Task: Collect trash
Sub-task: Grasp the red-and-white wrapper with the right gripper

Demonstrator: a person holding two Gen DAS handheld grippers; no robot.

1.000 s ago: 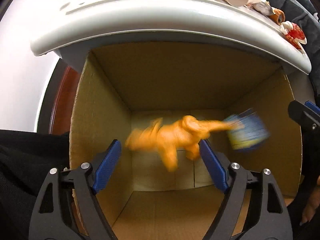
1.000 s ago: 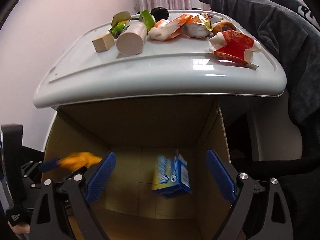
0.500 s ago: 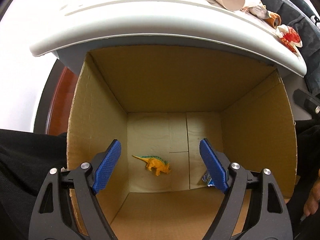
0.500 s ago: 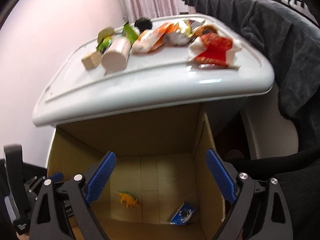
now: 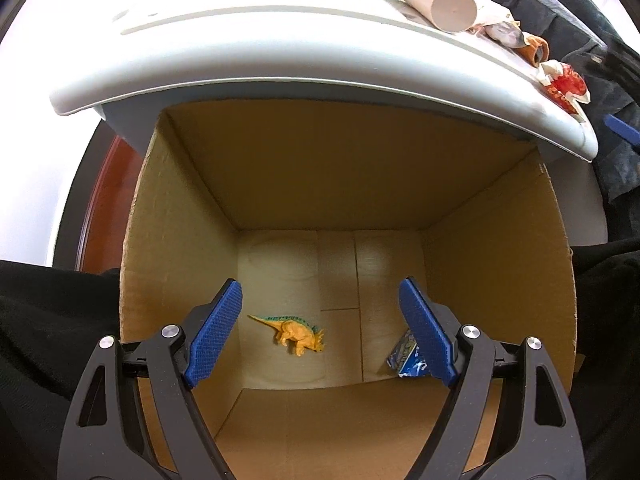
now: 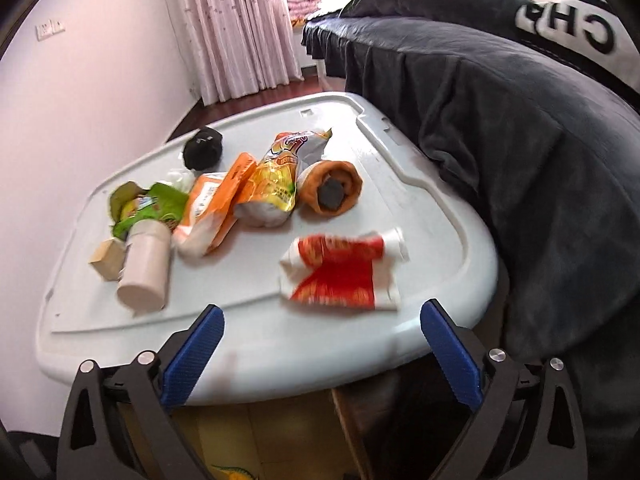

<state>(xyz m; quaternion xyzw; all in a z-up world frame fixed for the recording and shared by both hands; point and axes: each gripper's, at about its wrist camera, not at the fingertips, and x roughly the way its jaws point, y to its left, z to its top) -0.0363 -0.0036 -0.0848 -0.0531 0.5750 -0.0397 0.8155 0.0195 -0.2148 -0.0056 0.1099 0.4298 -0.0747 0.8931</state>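
My left gripper (image 5: 320, 336) is open and empty above an open cardboard box (image 5: 180, 240). On the box floor lie an orange toy dinosaur (image 5: 298, 330) and a blue carton (image 5: 404, 358), partly hidden behind my right finger. My right gripper (image 6: 320, 356) is open and empty, in front of the white table (image 6: 280, 352). On the table lie a red and white wrapper (image 6: 344, 272), an orange and yellow snack bag (image 6: 276, 176), an orange packet (image 6: 212, 208), a green wrapper (image 6: 148, 204), a beige cylinder (image 6: 144, 268), a wooden block (image 6: 106, 258), a brown roll (image 6: 332, 192) and a black ball (image 6: 202, 148).
The box stands under the table's near edge; its top shows in the right wrist view (image 6: 280, 432). A dark blanket (image 6: 500, 120) lies along the table's right side. A pale wall (image 6: 80, 80) and pink curtains (image 6: 236, 28) stand behind. Black cloth (image 5: 52, 320) flanks the box.
The dinosaur and blue carton fell from the grippers into the box and now lie still. My right gripper has risen from the box opening up to the table top.
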